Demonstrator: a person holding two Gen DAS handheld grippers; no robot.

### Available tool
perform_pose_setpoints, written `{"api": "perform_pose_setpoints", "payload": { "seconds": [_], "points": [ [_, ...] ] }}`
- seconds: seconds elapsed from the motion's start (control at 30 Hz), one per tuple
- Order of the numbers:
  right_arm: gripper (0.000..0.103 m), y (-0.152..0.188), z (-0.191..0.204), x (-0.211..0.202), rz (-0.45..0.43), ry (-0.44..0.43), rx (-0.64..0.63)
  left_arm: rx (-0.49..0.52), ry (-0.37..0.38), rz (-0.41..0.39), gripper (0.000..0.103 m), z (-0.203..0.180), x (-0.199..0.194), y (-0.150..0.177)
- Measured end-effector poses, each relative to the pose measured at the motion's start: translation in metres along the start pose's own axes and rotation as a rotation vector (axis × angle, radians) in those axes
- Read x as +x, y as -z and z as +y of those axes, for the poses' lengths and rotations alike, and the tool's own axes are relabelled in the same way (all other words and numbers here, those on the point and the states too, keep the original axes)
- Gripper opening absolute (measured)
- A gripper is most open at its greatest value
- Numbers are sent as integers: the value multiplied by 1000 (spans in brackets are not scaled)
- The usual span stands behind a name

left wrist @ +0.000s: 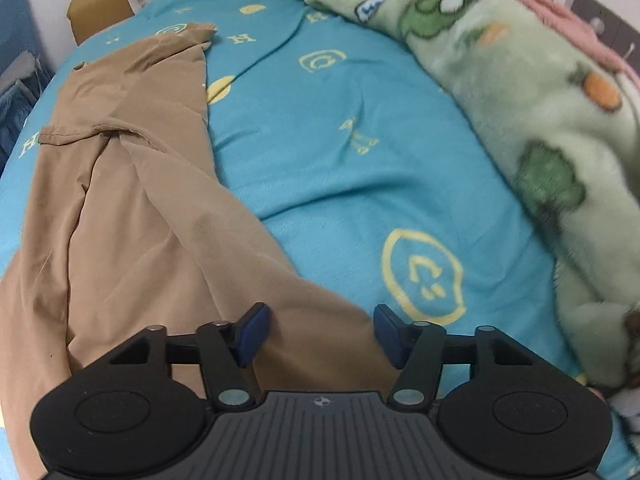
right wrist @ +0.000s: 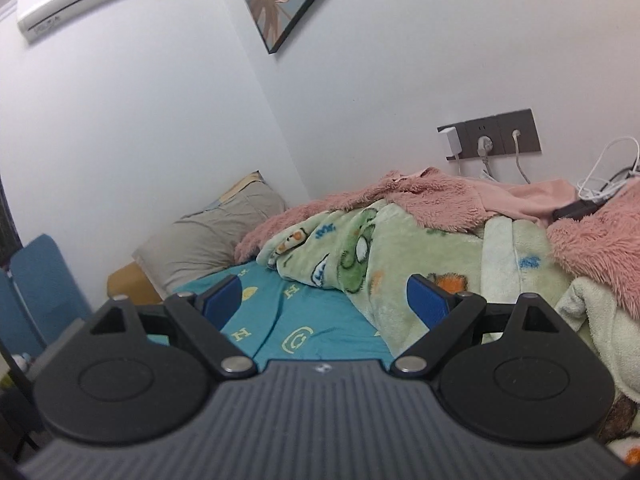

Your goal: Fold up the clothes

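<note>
Both grippers: left gripper [left wrist: 320, 332], right gripper [right wrist: 324, 300] black linkage, blue pads, silver pivot screws, ribbed grey base.

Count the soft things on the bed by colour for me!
Tan: 1, the garment
Green: 1, the blanket
Pink: 1, the fuzzy blanket
Grey: 1, the pillow
Total: 4

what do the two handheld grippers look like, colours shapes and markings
Both look alike. The left gripper and the right gripper each have a dark grey ribbed body with a small round emblem at its front edge, flanked by two black rounded housings with circular insets. Black link arms with silver pivot pins carry the jaws, which are faced with blue pads. No cables, hands or sleeves show.
</note>
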State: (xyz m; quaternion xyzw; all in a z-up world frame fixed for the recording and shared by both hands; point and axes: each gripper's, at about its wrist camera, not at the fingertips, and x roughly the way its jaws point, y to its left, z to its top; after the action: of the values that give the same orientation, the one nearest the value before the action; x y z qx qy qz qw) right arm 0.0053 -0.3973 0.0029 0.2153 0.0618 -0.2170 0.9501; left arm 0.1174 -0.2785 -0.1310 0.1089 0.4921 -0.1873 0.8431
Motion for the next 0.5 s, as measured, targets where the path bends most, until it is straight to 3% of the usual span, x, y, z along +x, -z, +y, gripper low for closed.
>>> {"api": "perform_pose_setpoints", "payload": {
  "seconds": [0.1, 0.17, 0.27, 0.5],
  "points": [
    [91, 1, 6, -2, -11, 2, -32, 24, -2, -10, 37, 4, -1, 2],
    [91, 2, 8, -1, -9, 3, -40, 20, 14, -9, 9, 9, -4, 2],
    [91, 2, 9, -1, -7, 2, -46, -40, 73, -39, 7, 22, -18, 0],
    [91, 3, 9, -3, -7, -12, -51, -142, 170, -156, 6, 64, -90, -3]
  ]
}}
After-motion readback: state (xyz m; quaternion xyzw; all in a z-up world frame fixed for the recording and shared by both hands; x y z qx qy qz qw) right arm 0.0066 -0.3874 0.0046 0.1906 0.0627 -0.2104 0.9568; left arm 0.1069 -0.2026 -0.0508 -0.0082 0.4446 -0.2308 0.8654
